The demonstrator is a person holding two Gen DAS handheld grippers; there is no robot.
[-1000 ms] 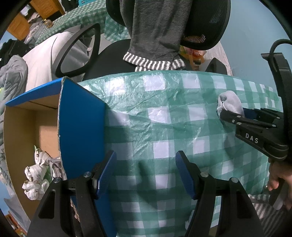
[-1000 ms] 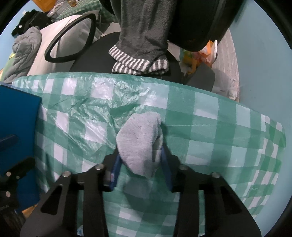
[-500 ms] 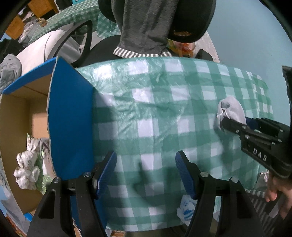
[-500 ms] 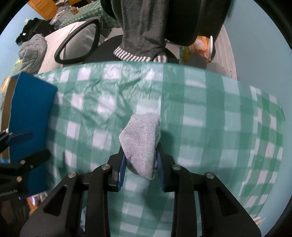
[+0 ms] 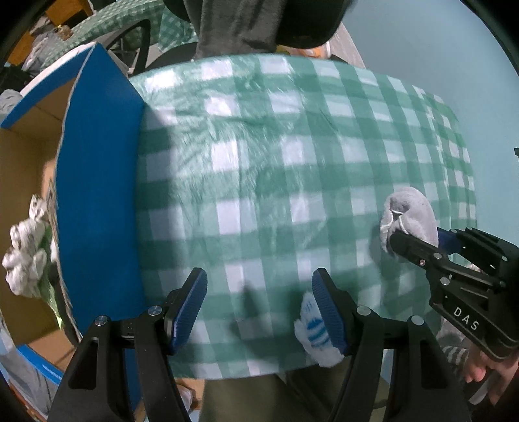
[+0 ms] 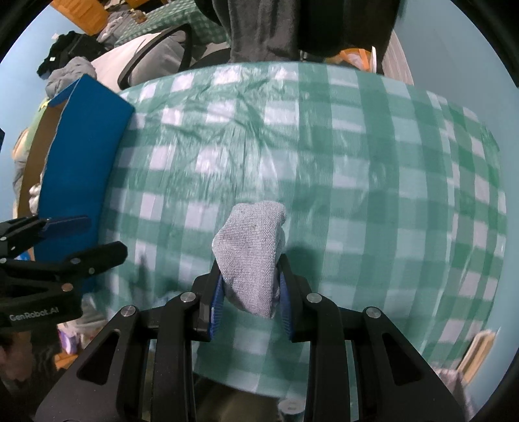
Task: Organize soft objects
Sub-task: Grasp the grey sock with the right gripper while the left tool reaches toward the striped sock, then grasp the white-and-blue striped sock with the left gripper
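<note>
My right gripper [image 6: 250, 290] is shut on a rolled grey sock [image 6: 251, 250] and holds it above the green checked tablecloth [image 6: 373, 181]. The sock also shows in the left wrist view [image 5: 408, 214], at the right. My left gripper [image 5: 259, 302] is open and empty above the near part of the table. A white sock with blue stripes [image 5: 313, 334] lies at the table's near edge, by the right fingertip. A blue cardboard box [image 5: 97, 181] stands open at the left with pale crumpled soft items [image 5: 27, 259] inside.
An office chair with a grey garment [image 6: 259, 29] draped over it stands behind the table. Clothes and another chair [image 6: 152, 55] lie at the back left. A light blue wall [image 5: 438, 42] runs along the right.
Both grippers have risen and pulled back, so more of the table shows. The right gripper has closed tighter on the grey sock and lifted it. The striped sock has come into view.
</note>
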